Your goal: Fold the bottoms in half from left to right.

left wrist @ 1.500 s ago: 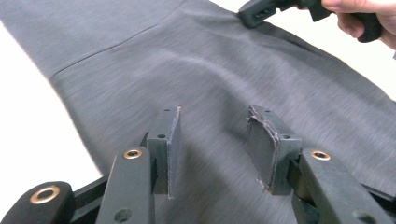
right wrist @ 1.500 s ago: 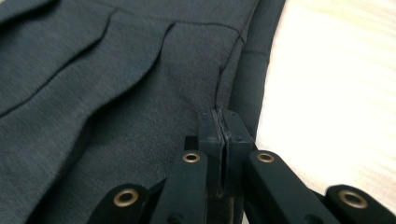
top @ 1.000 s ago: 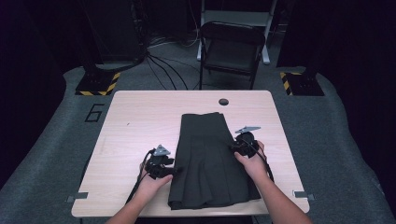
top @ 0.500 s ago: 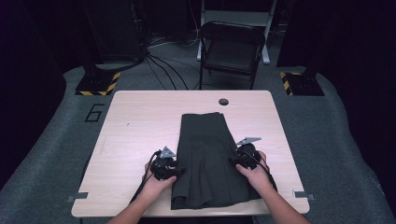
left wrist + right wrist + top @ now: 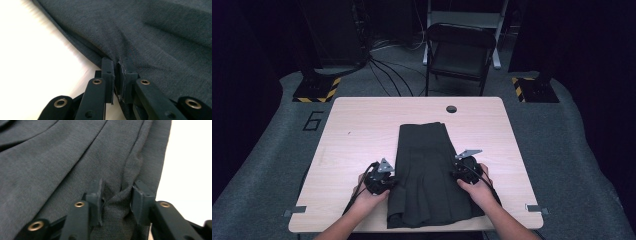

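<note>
The dark pleated skirt lies flat w/ its hem end at the near edge of the wooden table, waistband end pointing toward the cable hole. Looks like a fold is being set up from both side edges.

Left gripper sits at the skirt's left edge; its jaws have just been closing and in the left gripper view they're pinched tight on the fabric edge, only a thin layer between the pads.

Right gripper is on the right edge; in the right gripper view its jaws stand partway apart w/ a bunched ridge of cloth between them. Pads touch the bunch at the sides, but can't tell if that's a firm clamp yet.

To do it well, I'd say:
- close the right fully before lifting, else the bunch slips out
- get both layers in each pinch, not just the top one
- lift both sides evenly & keep the cloth taut between the grippers so the pleats stay in line.
</note>
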Tool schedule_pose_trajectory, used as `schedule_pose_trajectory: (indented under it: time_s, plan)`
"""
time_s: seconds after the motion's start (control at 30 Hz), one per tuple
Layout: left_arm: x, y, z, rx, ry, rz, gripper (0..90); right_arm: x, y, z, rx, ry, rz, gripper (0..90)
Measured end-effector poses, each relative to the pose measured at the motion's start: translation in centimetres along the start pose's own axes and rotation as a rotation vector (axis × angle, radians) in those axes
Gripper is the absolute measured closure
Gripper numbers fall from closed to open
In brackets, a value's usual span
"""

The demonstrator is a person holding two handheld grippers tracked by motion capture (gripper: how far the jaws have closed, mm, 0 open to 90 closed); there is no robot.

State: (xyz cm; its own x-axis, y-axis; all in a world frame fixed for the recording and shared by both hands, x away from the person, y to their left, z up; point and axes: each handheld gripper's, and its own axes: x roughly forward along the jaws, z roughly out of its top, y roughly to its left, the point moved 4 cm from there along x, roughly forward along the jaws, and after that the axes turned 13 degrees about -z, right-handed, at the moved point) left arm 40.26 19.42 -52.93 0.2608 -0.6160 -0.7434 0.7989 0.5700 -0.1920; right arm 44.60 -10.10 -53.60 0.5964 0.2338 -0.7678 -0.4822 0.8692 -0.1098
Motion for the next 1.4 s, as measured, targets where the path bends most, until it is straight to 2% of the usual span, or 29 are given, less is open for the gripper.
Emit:
schedule_pose_trajectory:
  time_s: [0.13, 0.23, 0.4, 0.53, 0.57, 0.63, 0.7, 0.77, 0.8, 0.83, 0.87, 0.9, 0.97, 1.0, 1.1, 1.17, 1.23, 1.27, 1.33, 1.4]
  plan:
    - [-1.4, 0.9, -1.3, -0.048, -0.013, -0.011, 85.5, -0.5, 1.5, 0.6, -0.025, -0.015, 0.034, 54.8]
    - [-1.8, 1.0, -2.0, -0.058, -0.022, -0.007, 85.7, -1.3, 1.9, 0.8, -0.049, -0.045, 0.047, 54.8]
    - [-2.1, 1.1, -2.6, -0.076, -0.047, -0.015, 85.8, -3.0, 2.5, 0.2, -0.063, -0.062, 0.054, 53.9]
    - [-2.3, 1.3, -2.8, -0.1, -0.042, -0.026, 85.9, -4.0, 2.5, -1.1, -0.03, -0.047, 0.083, 51.5]
    - [-2.2, 1.4, -2.8, -0.102, -0.06, -0.017, 85.7, -4.1, 2.6, -1.6, -0.026, -0.035, 0.092, 51.5]
    - [-2.3, 1.3, -2.8, -0.105, -0.06, -0.014, 83.9, -4.2, 2.9, -2.5, -0.044, -0.025, 0.102, 57.2]
    - [-2.3, 1.2, -2.8, -0.101, -0.073, -0.01, 77.2, -4.3, 3.4, -3.1, -0.055, -0.003, 0.138, 72.2]
    - [-2.5, 1.3, -2.6, -0.108, -0.093, 0.003, 68.4, -4.6, 3.8, -3.0, -0.091, -0.025, 0.133, 83.8]
    - [-2.5, 1.3, -2.5, -0.11, -0.112, 0.007, 64.5, -4.9, 3.8, -2.8, -0.094, -0.045, 0.134, 86.3]
    - [-2.7, 1.4, -2.4, -0.11, -0.128, 0.008, 62.2, -5.3, 3.9, -2.6, -0.083, -0.059, 0.143, 86.9]
    - [-2.6, 1.3, -2.3, -0.126, -0.154, 0.013, 59.8, -5.7, 3.9, -2.3, -0.076, -0.079, 0.144, 87.2]
    - [-2.6, 1.4, -2.2, -0.114, -0.161, 0.026, 58.0, -6.1, 3.8, -2.0, -0.082, -0.097, 0.138, 87.3]
    - [-2.7, 1.5, -2.3, -0.106, -0.149, 0.024, 55.6, -7.3, 3.5, -1.2, -0.079, -0.136, 0.126, 87.5]
    - [-2.5, 1.6, -2.3, -0.111, -0.156, 0.032, 55.0, -7.9, 3.3, -0.7, -0.062, -0.153, 0.124, 87.5]
    - [-2.2, 1.6, -2.3, -0.105, -0.14, 0.026, 53.2, -9.5, 2.8, 0.7, -0.029, -0.173, 0.151, 87.2]
    - [-1.9, 1.6, -2.2, -0.088, -0.124, 0.024, 52.7, -10.1, 2.6, 1.3, -0.03, -0.15, 0.163, 87.1]
    - [-1.7, 1.5, -2.2, -0.078, -0.117, 0.024, 51.8, -10.2, 2.7, 1.2, -0.046, -0.125, 0.143, 87.1]
    - [-1.6, 1.5, -2.2, -0.076, -0.111, 0.025, 51.9, -10.0, 2.6, 0.9, -0.063, -0.114, 0.114, 87.2]
    - [-1.5, 1.5, -2.2, -0.067, -0.107, 0.029, 51.3, -9.3, 2.4, 0.0, -0.079, -0.089, 0.095, 87.2]
    - [-1.4, 1.5, -2.3, -0.071, -0.112, 0.027, 50.3, -8.4, 2.1, -1.1, -0.067, -0.06, 0.085, 87.1]
